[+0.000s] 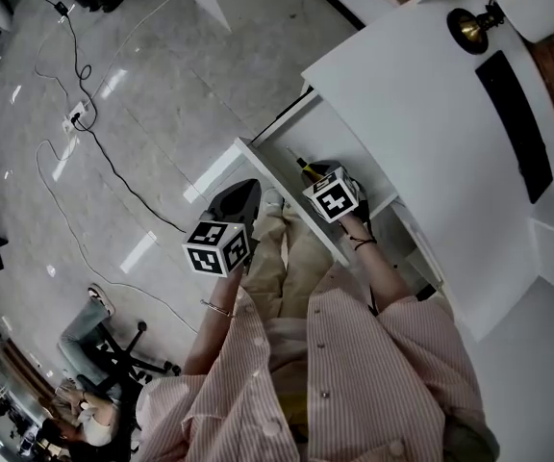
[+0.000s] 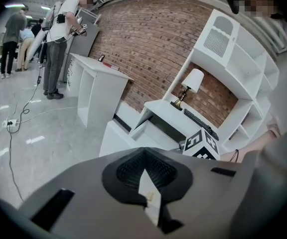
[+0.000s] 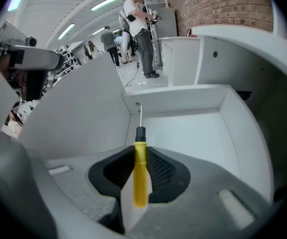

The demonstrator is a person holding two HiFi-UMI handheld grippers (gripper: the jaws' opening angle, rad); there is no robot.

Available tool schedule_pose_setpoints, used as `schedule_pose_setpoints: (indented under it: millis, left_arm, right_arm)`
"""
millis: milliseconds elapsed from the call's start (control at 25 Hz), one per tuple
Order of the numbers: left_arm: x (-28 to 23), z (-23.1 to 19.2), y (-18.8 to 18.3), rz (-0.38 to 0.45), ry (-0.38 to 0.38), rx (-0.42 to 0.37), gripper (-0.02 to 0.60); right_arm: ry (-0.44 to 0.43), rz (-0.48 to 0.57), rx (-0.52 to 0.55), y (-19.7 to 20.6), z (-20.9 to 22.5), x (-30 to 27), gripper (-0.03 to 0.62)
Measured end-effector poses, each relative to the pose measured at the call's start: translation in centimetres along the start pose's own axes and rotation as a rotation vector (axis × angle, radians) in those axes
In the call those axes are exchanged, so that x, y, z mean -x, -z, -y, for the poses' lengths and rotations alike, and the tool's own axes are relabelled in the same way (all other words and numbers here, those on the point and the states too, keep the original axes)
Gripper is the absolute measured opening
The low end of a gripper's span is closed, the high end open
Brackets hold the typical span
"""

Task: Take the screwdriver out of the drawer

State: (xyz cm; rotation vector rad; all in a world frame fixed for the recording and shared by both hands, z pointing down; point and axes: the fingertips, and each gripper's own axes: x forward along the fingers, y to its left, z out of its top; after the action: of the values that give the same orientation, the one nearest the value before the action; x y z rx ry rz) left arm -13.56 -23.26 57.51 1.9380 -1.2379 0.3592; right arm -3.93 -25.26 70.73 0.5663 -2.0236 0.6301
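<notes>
A screwdriver (image 3: pixel 140 176) with a yellow handle and a thin metal shaft is clamped between the pads of my right gripper (image 3: pixel 140 156), its tip pointing away from me over the open white drawer (image 3: pixel 183 128). In the head view the right gripper (image 1: pixel 312 173) hangs just above the drawer (image 1: pixel 327 135), and the screwdriver (image 1: pixel 304 166) sticks out of its jaws. My left gripper (image 1: pixel 239 202) is to the left, outside the drawer front and over the floor. Its jaws (image 2: pixel 146 176) are shut with nothing in them.
The drawer stands pulled out of a white desk (image 1: pixel 421 94) that carries a lamp (image 1: pixel 471 27) and a black keyboard (image 1: pixel 514 123). Cables (image 1: pixel 85 114) run over the grey floor at the left. An office chair (image 1: pixel 113 349) stands at lower left. People (image 2: pixel 59 39) stand far off.
</notes>
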Motion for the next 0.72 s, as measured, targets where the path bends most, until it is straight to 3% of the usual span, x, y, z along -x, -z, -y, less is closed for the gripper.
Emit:
schedule_pose_setpoints:
  millis: [400,720]
  left_arm:
    - [1.5,3.1,-4.7,0.133,0.077,-0.111,0.000]
    - [3.0,4.9,-8.3,0.225,0.115,-0.194,0.000]
  right_arm:
    - [0.058,0.205,-0.037,-3.4,0.2,7.0,0.078]
    - [0.065,0.392,-0.127,-6.3,-0.1,12.6,0.078]
